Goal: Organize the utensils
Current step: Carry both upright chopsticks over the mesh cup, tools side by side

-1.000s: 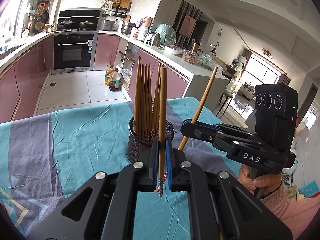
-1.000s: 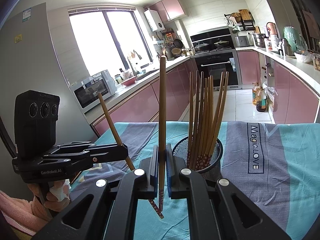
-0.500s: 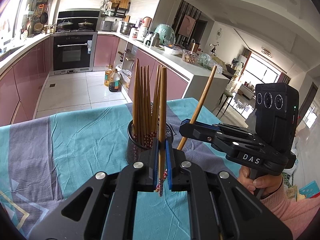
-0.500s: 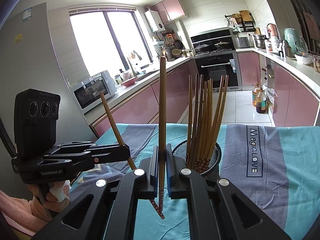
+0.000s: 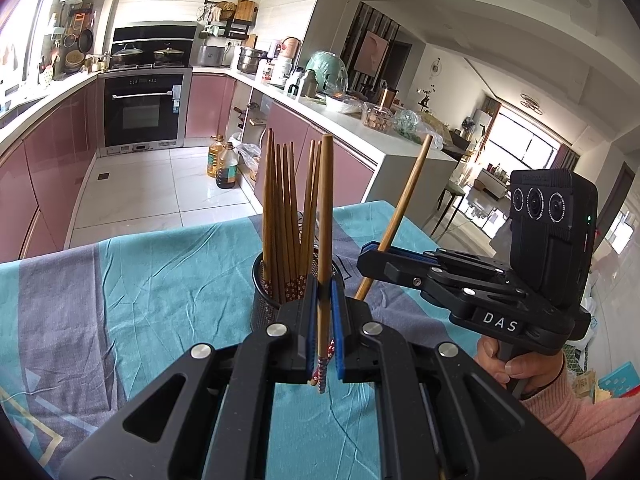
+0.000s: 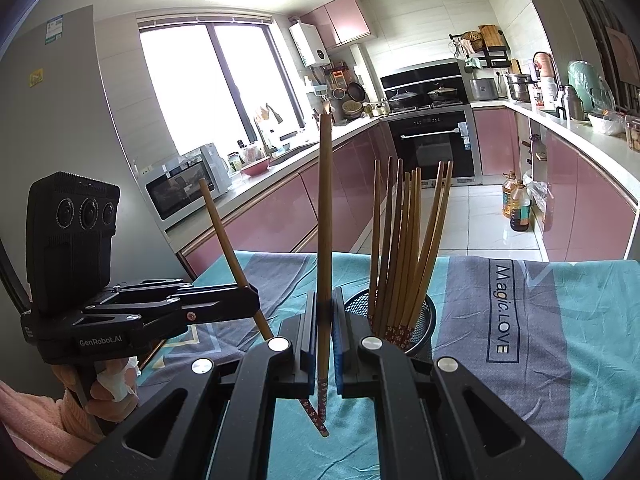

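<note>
On the cloth-covered counter (image 5: 168, 280) stands a black mesh cup (image 5: 264, 304) holding a bundle of brown chopsticks (image 5: 284, 216). Each hand-held gripper is clamped shut on one more chopstick. The left gripper (image 5: 324, 336) holds its chopstick (image 5: 325, 220) upright just in front of the cup. The right gripper (image 6: 325, 344) holds its own chopstick (image 6: 325, 208) upright, with the cup just to its right. Both sticks are pinched low, near the patterned tips, so most of their length stands free. They could pivot or slip. Going in, one could snag the rim, knock the bundle, or tip the light cup.
</note>
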Action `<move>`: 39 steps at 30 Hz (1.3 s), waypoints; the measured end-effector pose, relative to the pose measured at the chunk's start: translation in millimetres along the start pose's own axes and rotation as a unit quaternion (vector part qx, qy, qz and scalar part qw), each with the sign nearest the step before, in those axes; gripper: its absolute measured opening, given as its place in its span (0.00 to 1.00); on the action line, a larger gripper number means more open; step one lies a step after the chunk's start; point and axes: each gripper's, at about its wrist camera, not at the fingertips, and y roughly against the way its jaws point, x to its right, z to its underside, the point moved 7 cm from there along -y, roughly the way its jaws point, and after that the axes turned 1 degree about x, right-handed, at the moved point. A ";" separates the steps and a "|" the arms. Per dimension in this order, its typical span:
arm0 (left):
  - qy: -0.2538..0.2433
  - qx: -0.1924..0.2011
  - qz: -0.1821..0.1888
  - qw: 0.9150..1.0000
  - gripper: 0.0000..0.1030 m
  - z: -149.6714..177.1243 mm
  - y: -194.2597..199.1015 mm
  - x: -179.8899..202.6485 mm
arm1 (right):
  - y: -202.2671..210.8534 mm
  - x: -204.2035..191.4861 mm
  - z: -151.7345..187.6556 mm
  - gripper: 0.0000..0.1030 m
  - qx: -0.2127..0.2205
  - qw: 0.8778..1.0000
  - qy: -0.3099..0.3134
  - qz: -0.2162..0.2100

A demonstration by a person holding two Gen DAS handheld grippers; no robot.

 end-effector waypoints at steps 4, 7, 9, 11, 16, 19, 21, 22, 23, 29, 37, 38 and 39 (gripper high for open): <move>0.000 0.002 0.000 1.000 0.07 -2.2 0.2 -1.7 | 0.4 1.7 -1.1 0.06 0.002 1.000 0.002 0.002; -0.001 0.005 0.000 1.000 0.07 -3.2 1.4 -2.3 | 0.4 2.7 -3.6 0.06 0.004 1.000 0.004 0.003; -0.003 0.007 0.000 1.000 0.07 -4.2 1.9 -1.5 | 0.3 2.1 -4.6 0.06 0.005 1.000 0.006 0.003; -0.003 0.007 0.000 1.000 0.07 -5.4 1.7 -0.6 | 1.0 1.1 -4.6 0.06 0.006 1.000 0.008 0.003; -0.006 0.011 -0.001 1.000 0.07 -7.9 2.9 0.6 | 0.7 0.3 -5.2 0.06 0.008 1.000 0.011 0.003; -0.007 0.013 -0.001 1.000 0.07 -8.6 4.1 1.4 | 1.0 -0.7 -5.9 0.06 0.009 1.000 0.012 0.004; -0.007 0.014 -0.002 1.000 0.07 -11.1 4.2 1.6 | 1.6 -1.3 -6.3 0.06 0.009 1.000 0.012 0.004; -0.007 0.014 -0.002 1.000 0.07 -11.5 4.3 1.8 | 1.7 -1.1 -6.9 0.06 0.010 1.000 0.012 0.004; -0.007 0.015 -0.002 1.000 0.07 -12.2 4.4 1.9 | 1.9 -1.6 -7.6 0.06 0.010 1.000 0.013 0.004; -0.008 0.019 -0.001 1.000 0.07 -16.7 4.9 2.1 | 3.0 0.2 -13.0 0.06 0.015 1.000 0.014 0.004; -0.016 0.030 -0.005 0.999 0.07 -22.6 11.3 5.5 | 5.4 -0.6 -19.2 0.06 0.023 1.000 0.014 0.003; -0.017 0.032 -0.005 0.999 0.07 -24.1 11.3 6.2 | 6.2 -1.0 -19.9 0.06 0.025 1.000 0.015 0.003; -0.018 0.034 -0.005 0.999 0.07 -24.8 12.5 7.1 | 6.6 -1.2 -21.8 0.06 0.026 1.000 0.016 0.002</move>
